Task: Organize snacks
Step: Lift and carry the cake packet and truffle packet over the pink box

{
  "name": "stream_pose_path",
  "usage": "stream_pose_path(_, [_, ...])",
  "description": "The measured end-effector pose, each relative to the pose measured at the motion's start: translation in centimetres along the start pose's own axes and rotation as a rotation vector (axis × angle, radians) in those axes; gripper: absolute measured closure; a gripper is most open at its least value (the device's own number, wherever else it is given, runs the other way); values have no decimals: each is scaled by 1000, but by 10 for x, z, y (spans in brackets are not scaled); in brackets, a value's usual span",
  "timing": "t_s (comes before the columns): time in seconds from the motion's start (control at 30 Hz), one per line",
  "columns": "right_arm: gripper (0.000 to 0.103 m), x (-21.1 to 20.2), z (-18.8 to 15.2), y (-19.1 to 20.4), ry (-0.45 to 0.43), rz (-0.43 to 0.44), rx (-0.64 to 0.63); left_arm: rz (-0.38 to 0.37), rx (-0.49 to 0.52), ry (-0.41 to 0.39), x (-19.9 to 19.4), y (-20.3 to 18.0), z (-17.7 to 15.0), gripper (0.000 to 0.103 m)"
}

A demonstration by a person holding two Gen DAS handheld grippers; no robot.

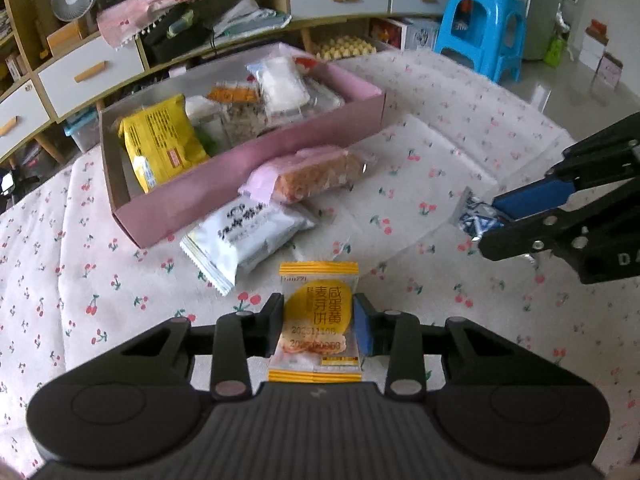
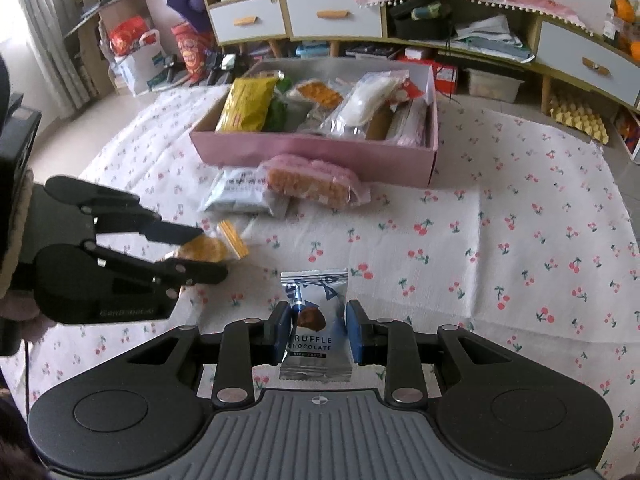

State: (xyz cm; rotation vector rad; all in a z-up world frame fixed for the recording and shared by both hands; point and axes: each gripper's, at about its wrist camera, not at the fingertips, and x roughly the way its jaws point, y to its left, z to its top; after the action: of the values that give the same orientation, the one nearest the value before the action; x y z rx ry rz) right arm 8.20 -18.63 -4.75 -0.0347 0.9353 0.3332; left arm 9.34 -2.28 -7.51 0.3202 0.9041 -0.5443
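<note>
Both snacks are picked up: the left gripper (image 1: 319, 326) clenches a yellow biscuit packet (image 1: 318, 320); the right gripper (image 2: 318, 330) grasps a truffle chocolate (image 2: 314, 328); next, carrying them to the pink box (image 1: 240, 168) seems due

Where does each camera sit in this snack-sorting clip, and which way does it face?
Left wrist: on the left gripper, angled down at the table; it holds the yellow cookie packet; right gripper at right edge.
Right wrist: on the right gripper, angled down; it holds the truffle chocolate packet; left gripper and a sleeve at left.
Shared: pink box of snacks, cherry-print cloth, two loose packets before the box.
</note>
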Motion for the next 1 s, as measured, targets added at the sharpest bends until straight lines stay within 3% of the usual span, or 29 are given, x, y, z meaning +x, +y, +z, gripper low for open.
stream_pose_path(0.3, [76,-10,24,-3,-70,11,49,15,-84,-102,-25,13,17,70])
stream_pose_path(0.6, [75,-1,56,-8,-120,15,149,100,-159,-152,-27,31,33,70])
stream_pose_path(1.0, [75,14,84,-21,-188,53,353,47,-340,-204,-13,50,54,70])
